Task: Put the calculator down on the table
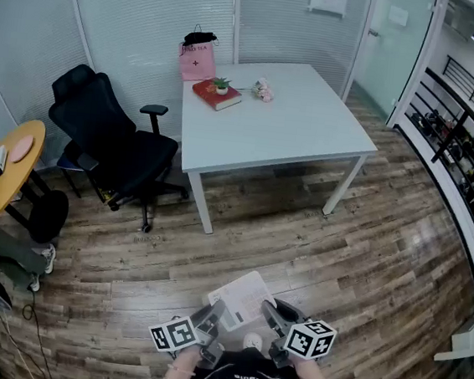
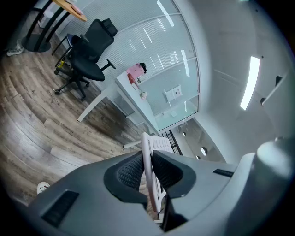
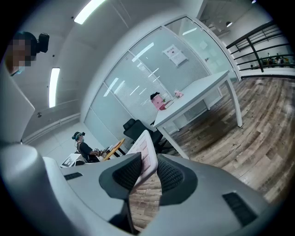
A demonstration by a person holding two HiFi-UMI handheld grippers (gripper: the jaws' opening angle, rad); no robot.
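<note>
A white calculator hangs low in front of me over the wooden floor, held from both sides. My left gripper is shut on its left edge. In the left gripper view the calculator stands edge-on between the pads of the left gripper. My right gripper is shut on the right edge. In the right gripper view the keys of the calculator show between the pads of the right gripper. The white table stands farther ahead, apart from me.
On the table's far left corner lie a red book with a small potted plant, a pink bag and a small pale object. A black office chair stands left of it, a yellow round table at far left. A person sits in the distance.
</note>
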